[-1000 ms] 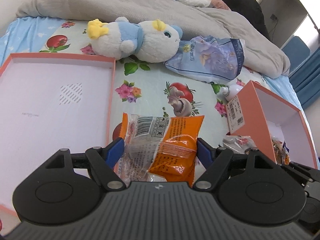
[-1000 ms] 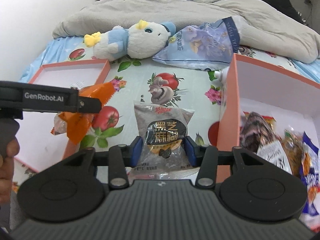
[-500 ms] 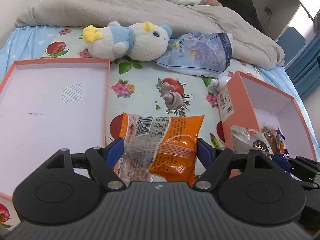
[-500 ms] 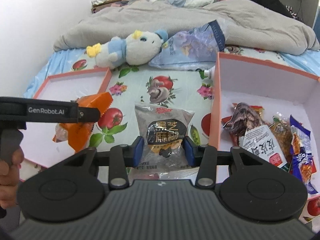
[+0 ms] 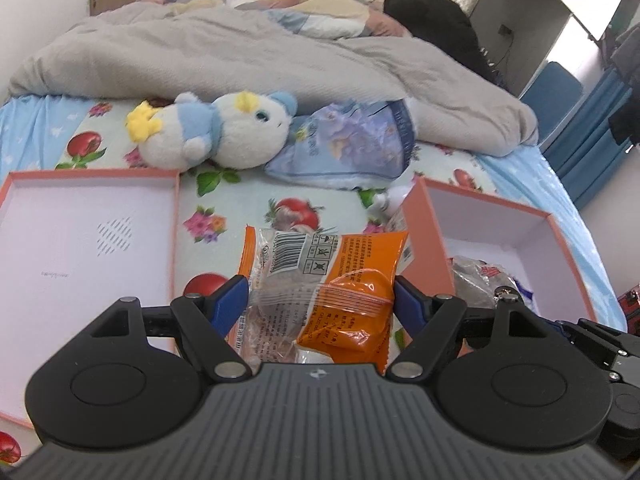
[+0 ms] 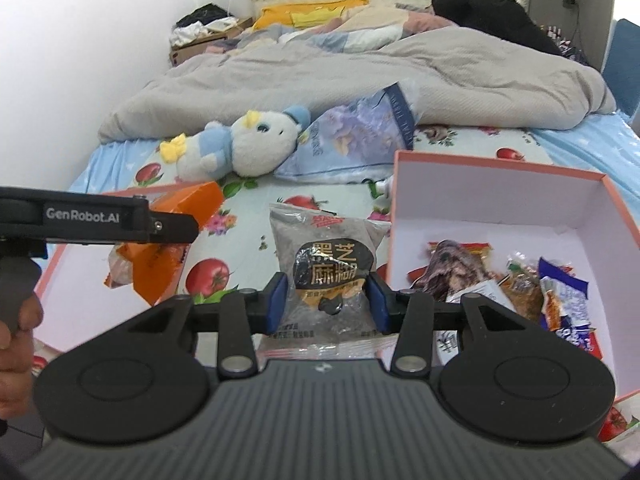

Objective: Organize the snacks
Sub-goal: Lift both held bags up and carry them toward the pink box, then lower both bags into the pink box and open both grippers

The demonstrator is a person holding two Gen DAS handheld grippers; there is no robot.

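Left tongs: your left gripper (image 5: 320, 300) is clamped on the orange snack packet (image 5: 324, 280), held above the bedsheet (image 5: 240, 200) between the two boxes.
Right tongs: your right gripper (image 6: 326, 302) is clamped on the grey sesame packet (image 6: 328, 268), just left of the snack box's (image 6: 500, 196) wall.
Snack box: wrapped snacks (image 6: 520, 280) lie inside.
Left side: shallow box lid (image 5: 80, 240).
Farther back: plush toy (image 6: 240, 148), tissue pack (image 6: 360, 136), grey duvet (image 6: 360, 76).
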